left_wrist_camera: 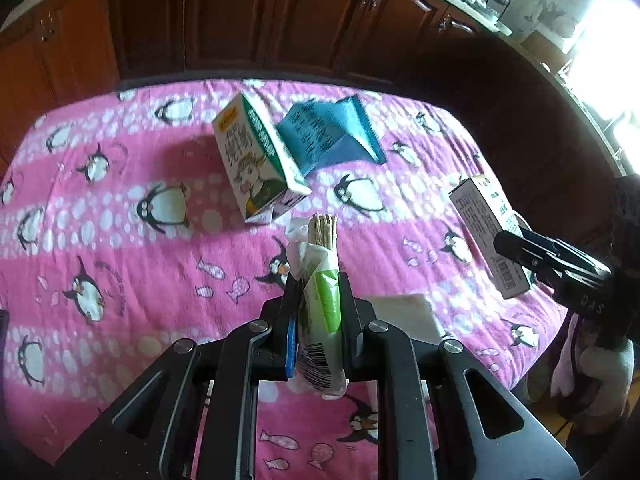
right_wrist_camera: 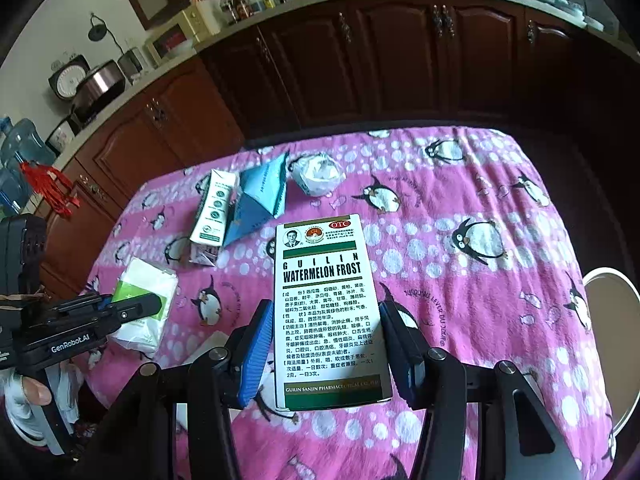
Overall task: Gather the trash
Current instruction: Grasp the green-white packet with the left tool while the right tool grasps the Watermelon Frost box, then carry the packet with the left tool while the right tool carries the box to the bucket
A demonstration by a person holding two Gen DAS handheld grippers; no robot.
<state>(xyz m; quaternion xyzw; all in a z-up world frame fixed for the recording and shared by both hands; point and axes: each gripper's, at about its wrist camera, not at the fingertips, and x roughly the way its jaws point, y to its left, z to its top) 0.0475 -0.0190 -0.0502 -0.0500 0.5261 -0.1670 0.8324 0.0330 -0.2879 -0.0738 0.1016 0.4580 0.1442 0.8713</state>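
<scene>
My left gripper (left_wrist_camera: 318, 284) is shut on a green-and-white plastic packet (left_wrist_camera: 322, 312) with pale wooden sticks poking out of its top, held above the pink penguin tablecloth (left_wrist_camera: 120, 240). In the right wrist view this left gripper (right_wrist_camera: 152, 306) holds the packet (right_wrist_camera: 140, 332) at the table's left edge. My right gripper (right_wrist_camera: 325, 308) is shut on a white and green medicine box (right_wrist_camera: 328, 264), both pads against its long sides. The left wrist view shows the right gripper (left_wrist_camera: 508, 244) holding the box (left_wrist_camera: 484, 220) tilted over the table's right side.
A milk carton (left_wrist_camera: 256, 160) lies beside a folded blue paper pack (left_wrist_camera: 332, 132) at the far middle. A crumpled white bag (right_wrist_camera: 320, 176) sits behind them, a white napkin (left_wrist_camera: 404, 312) near my left gripper. A white round rim (right_wrist_camera: 612, 312) stands off the table's right; dark cabinets (right_wrist_camera: 400, 60) behind.
</scene>
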